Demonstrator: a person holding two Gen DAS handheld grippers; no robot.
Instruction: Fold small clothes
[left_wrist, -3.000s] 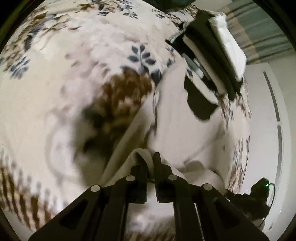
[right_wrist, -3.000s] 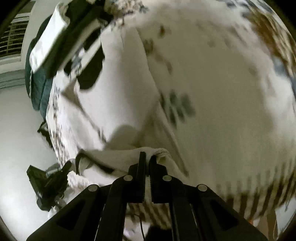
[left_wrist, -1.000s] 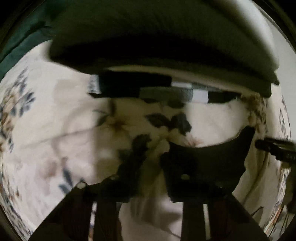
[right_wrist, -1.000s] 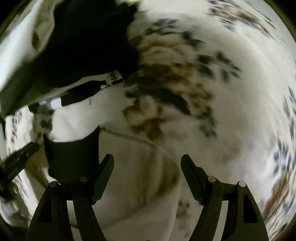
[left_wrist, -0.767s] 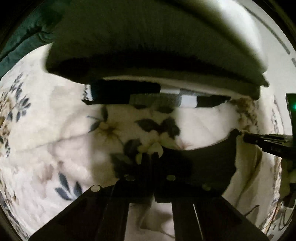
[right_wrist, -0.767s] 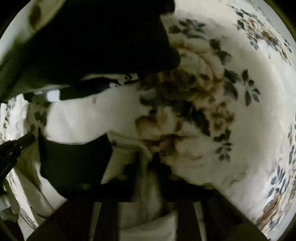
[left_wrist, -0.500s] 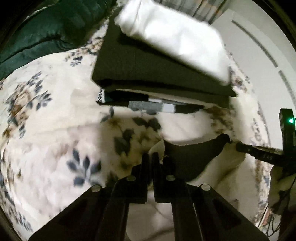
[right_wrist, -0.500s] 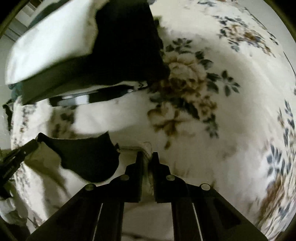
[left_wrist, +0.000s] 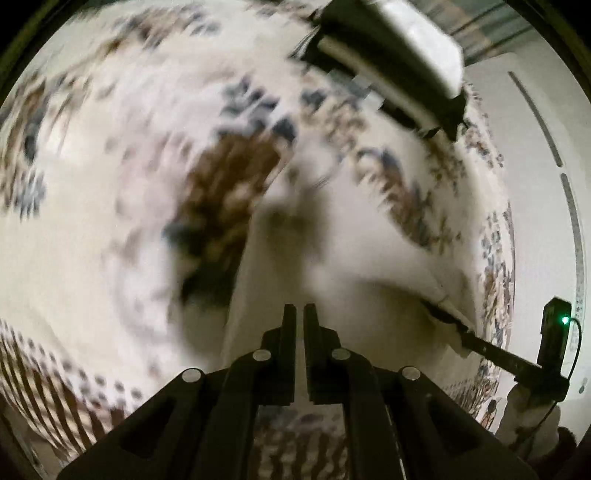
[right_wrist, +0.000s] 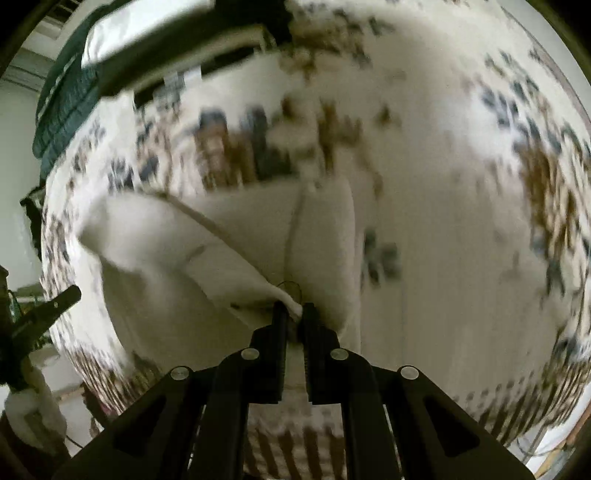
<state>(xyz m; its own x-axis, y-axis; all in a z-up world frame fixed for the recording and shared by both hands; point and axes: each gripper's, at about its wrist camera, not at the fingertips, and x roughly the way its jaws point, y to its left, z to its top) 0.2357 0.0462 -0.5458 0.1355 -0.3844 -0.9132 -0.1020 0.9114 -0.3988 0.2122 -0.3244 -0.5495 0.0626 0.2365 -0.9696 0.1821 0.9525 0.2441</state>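
Across the left wrist view, a floral bedspread (left_wrist: 110, 229) fills most of the blurred field, printed with brown and blue-grey flowers. A cream garment (left_wrist: 332, 258) lies on it, running from the centre toward the lower right. The left gripper (left_wrist: 299, 314) hangs over this cloth with its fingers drawn almost together, only a thin slit between them; whether any fabric sits in that slit cannot be told. At the lower right, the right gripper (left_wrist: 448, 320) reaches in from the edge and its tip meets a corner of the garment. At the upper right rests a stack of folded clothes (left_wrist: 388, 55), dark layers with a white piece on top, well apart from the cream garment.

From the right wrist view, the cream garment (right_wrist: 229, 251) spreads from the centre to the left over the same bedspread (right_wrist: 461, 221). The right gripper (right_wrist: 293, 314) is closed on a bunched, lifted edge of it, white cloth showing between the fingertips. The left gripper (right_wrist: 62, 299) pokes in at the left edge, near the garment's far corner. The folded stack (right_wrist: 166, 44) sits at the upper left, beside a dark green blanket (right_wrist: 59, 110).
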